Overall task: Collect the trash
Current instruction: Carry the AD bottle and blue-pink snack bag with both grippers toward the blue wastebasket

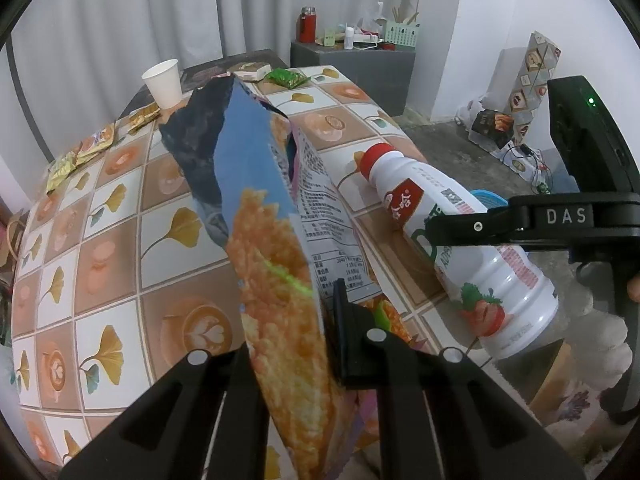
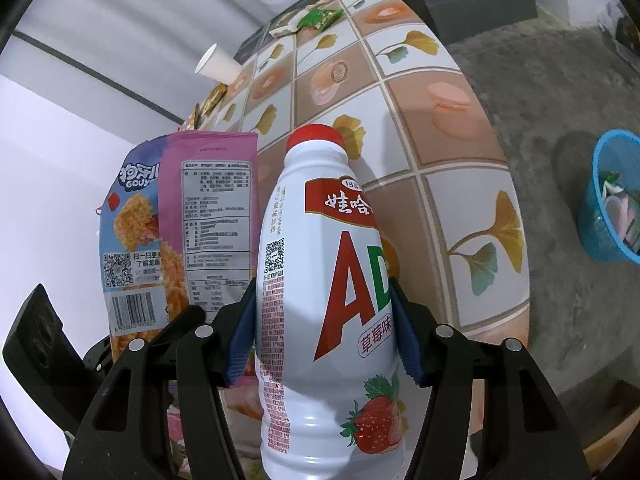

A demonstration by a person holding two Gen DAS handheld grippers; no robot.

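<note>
My left gripper [image 1: 292, 328] is shut on the lower end of a blue and orange snack bag [image 1: 264, 240], which stands up above the table. The right wrist view shows the same bag [image 2: 176, 220] at the left, its pink back panel showing. A white strawberry drink bottle [image 2: 320, 240] with a red cap sits between the blue pads [image 2: 408, 344] of my right gripper [image 2: 324, 320], which is shut on its middle. In the left wrist view the bottle [image 1: 480, 264] lies tilted at the right, clamped by the right gripper [image 1: 460, 228]. A blue basket [image 2: 600, 220] holding scraps stands on the floor.
The tiled-pattern table [image 1: 100, 240] carries a paper cup [image 1: 164, 82], a green wrapper [image 1: 287, 77] and several small packets [image 1: 80, 152] along its far left. A grey cabinet [image 1: 352, 64] stands behind. Bags and cables lie by the wall [image 1: 504, 128].
</note>
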